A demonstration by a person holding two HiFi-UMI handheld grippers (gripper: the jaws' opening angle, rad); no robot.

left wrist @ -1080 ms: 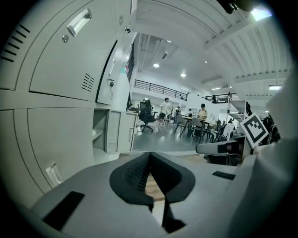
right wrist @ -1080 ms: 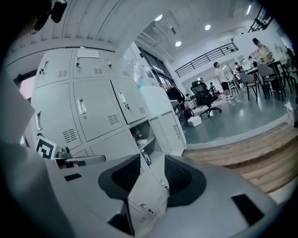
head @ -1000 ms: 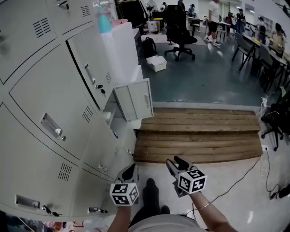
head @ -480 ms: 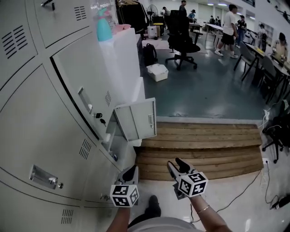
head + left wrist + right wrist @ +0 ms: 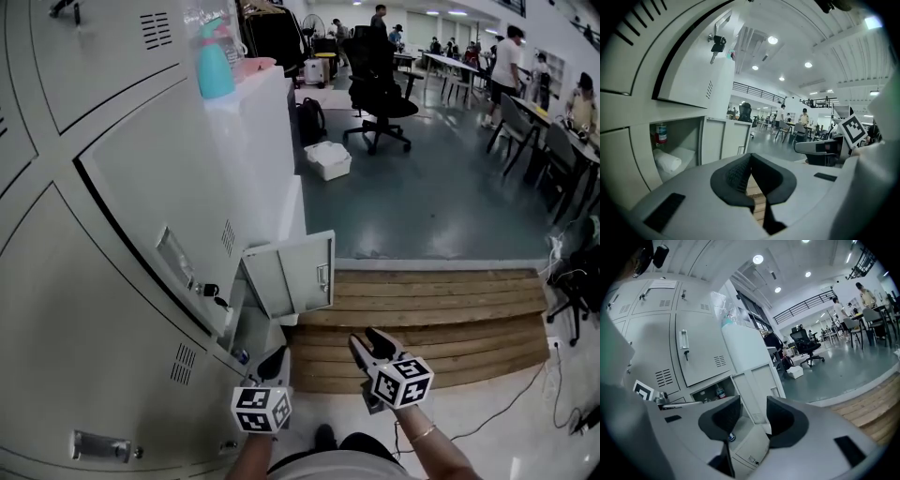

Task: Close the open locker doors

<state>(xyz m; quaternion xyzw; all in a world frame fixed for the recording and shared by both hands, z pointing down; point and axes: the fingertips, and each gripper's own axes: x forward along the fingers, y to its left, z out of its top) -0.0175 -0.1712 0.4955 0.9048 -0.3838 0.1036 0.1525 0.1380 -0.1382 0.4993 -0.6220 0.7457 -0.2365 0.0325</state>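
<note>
Both grippers are aiming at the mid-frame door (image 5: 291, 277), likely to push it: left gripper (image 5: 277, 354) pinched together, right gripper (image 5: 367, 339) wide, empty, slightly narrowing.

The left gripper (image 5: 275, 360) and right gripper (image 5: 367, 341) have grey bodies, black jaws and white cubes printed with black square markers. The person wears a thin bracelet (image 5: 422, 432), a pale grey top (image 5: 328, 466) and a dark shoe (image 5: 325, 437).

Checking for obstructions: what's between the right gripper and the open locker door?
Head view: only bare wooden steps before the open locker door; the right gripper, open and empty, just narrowed slightly.
</note>
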